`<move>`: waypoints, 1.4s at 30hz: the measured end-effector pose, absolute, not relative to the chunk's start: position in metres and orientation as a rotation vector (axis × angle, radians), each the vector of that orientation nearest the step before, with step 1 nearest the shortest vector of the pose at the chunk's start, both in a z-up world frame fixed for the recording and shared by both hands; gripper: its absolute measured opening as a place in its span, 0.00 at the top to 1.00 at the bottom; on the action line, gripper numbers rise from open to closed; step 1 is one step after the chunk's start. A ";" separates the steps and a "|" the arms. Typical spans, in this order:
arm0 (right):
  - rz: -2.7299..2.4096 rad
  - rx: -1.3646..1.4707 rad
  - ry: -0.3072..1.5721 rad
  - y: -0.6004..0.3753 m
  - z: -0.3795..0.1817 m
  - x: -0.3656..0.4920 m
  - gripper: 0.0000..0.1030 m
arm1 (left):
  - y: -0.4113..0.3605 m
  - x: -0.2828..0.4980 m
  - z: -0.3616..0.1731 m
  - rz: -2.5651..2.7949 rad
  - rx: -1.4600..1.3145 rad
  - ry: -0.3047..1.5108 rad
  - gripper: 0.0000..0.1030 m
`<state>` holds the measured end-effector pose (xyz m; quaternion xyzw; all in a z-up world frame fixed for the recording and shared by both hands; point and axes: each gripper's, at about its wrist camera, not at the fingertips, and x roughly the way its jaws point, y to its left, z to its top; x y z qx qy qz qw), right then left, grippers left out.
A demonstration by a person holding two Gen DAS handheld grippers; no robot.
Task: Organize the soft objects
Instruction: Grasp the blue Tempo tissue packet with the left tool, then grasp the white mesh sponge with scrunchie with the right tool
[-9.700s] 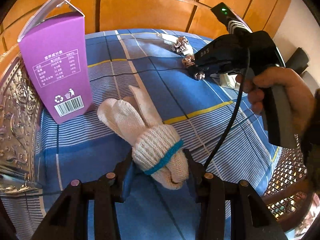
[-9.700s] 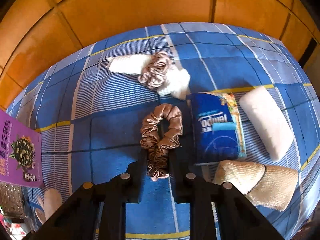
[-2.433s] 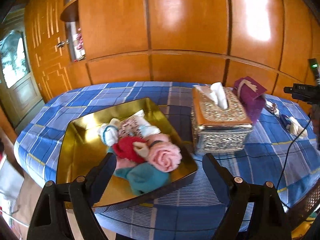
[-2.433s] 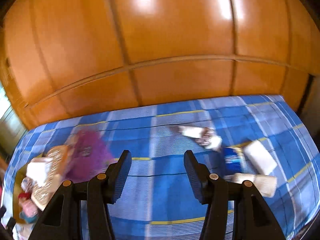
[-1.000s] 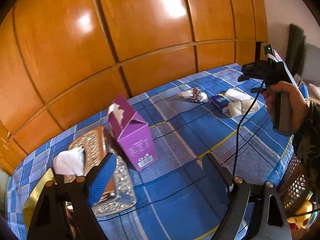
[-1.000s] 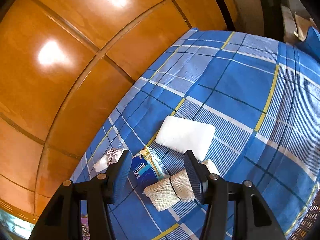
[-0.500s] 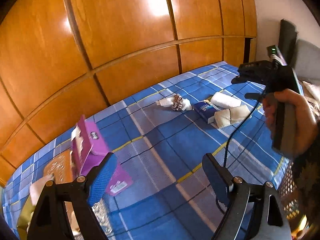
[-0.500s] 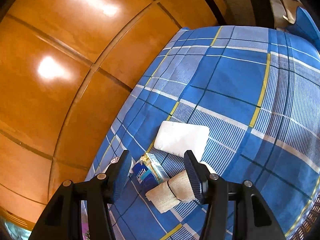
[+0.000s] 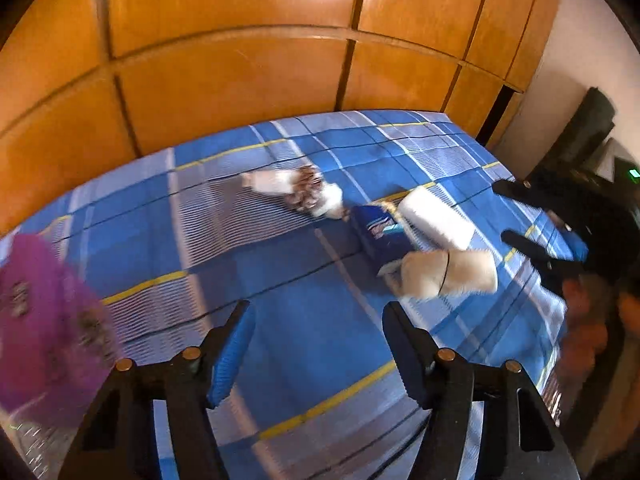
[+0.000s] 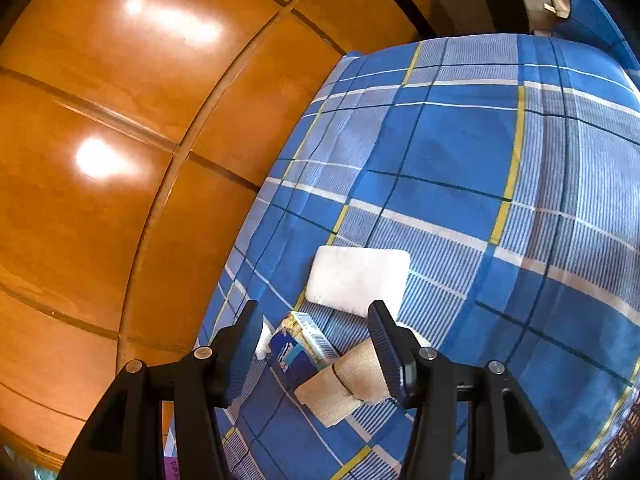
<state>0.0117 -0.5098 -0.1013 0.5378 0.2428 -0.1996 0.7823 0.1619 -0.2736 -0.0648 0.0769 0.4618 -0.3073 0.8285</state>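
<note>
On the blue plaid cloth (image 9: pixel 312 280) lie a beige rolled cloth (image 9: pixel 448 270), a white pad (image 9: pixel 434 216), a blue tissue pack (image 9: pixel 380 234) and a scrunchie on white cloths (image 9: pixel 304 192). My left gripper (image 9: pixel 316 328) is open and empty, above the cloth short of the beige roll. My right gripper (image 10: pixel 314 330) is open and empty, hovering over the beige roll (image 10: pixel 344 380), tissue pack (image 10: pixel 298 346) and white pad (image 10: pixel 358 280). It also shows in the left wrist view (image 9: pixel 532 220).
A purple carton (image 9: pixel 44 312) stands blurred at the left. Orange wood panels (image 9: pixel 240 72) back the table. The table's right edge (image 10: pixel 624 420) drops off near a woven chair. A dark object stands by the wall at far right (image 9: pixel 580 136).
My left gripper has swung right and closer to the soft items; the purple carton has slid to the frame's left edge. My right gripper has dropped slightly toward the beige roll.
</note>
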 end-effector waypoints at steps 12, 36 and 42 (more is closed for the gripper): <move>-0.388 1.210 0.437 -0.512 -0.098 0.005 0.43 | -0.375 0.210 -0.092 -0.701 0.201 1.072 0.18; -0.245 1.104 0.646 -0.488 -0.108 0.045 0.42 | -0.248 0.135 -0.132 -0.624 0.195 1.069 0.46; -0.168 0.915 0.789 -0.455 -0.105 0.073 0.43 | -0.205 0.105 -0.135 -0.634 0.163 1.001 0.45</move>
